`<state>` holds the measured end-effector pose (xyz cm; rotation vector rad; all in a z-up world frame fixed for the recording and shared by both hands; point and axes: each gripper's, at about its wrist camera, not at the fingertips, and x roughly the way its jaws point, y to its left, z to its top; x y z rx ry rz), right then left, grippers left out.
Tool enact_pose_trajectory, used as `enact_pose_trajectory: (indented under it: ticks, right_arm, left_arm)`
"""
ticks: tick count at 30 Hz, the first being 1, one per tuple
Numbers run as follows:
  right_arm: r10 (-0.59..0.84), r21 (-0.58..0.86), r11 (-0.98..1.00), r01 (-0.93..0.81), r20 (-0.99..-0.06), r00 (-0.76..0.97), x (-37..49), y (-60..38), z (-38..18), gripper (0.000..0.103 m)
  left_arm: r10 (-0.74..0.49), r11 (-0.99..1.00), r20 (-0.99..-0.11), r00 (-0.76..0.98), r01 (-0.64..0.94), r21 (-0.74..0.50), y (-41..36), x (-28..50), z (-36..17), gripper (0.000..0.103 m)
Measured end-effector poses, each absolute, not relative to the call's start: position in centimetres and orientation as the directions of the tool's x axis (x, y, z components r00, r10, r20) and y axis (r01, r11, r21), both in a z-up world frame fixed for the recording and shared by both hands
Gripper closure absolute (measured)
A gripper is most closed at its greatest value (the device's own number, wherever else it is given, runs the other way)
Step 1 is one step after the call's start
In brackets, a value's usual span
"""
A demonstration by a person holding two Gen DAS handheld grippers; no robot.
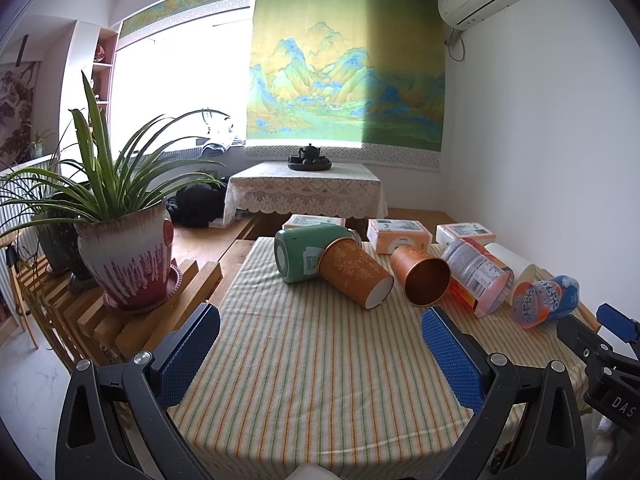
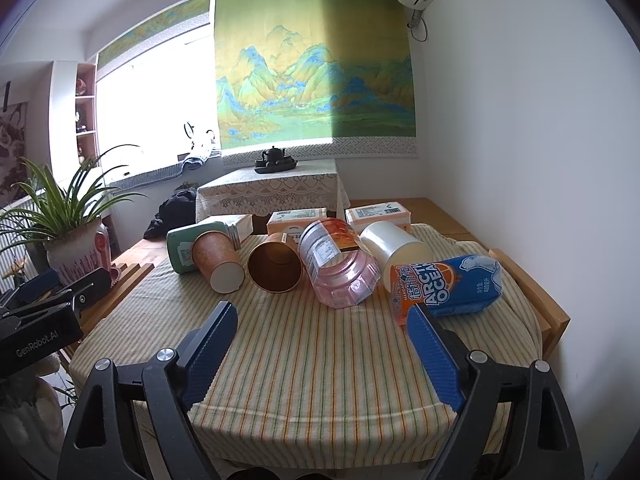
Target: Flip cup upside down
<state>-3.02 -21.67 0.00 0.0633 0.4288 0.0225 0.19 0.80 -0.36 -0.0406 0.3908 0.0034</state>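
Copper-lined cup [image 1: 420, 280] lies on its side at 12 o'clock, mouth toward both grippers, whose fingers [image 1: 452, 360] stand spread, empty, presumably staged for approach.

Striped tablecloth [image 1: 312, 360] is matt woven cloth. The cup [image 1: 420, 278] facing us shines inside like copper metal; its neighbour [image 1: 354, 276] looks like matt printed paper, perhaps card. Pink bottle [image 2: 340, 268] is clear glossy plastic. Gripper pads [image 2: 434, 360] are ribbed blue rubber or plastic
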Motion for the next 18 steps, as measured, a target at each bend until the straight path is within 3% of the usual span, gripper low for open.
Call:
enact_pose_trajectory:
  ticks: [18]
  right_arm:
    - [0.035,0.073,0.997,-0.004,-0.424,0.905,-3.0,-21.88,-0.17,0.018]
  left_arm:
    - [-0.012,0.999,-0.39,0.921,-0.002,-0.036,0.53,0.42,-0.44,0.001]
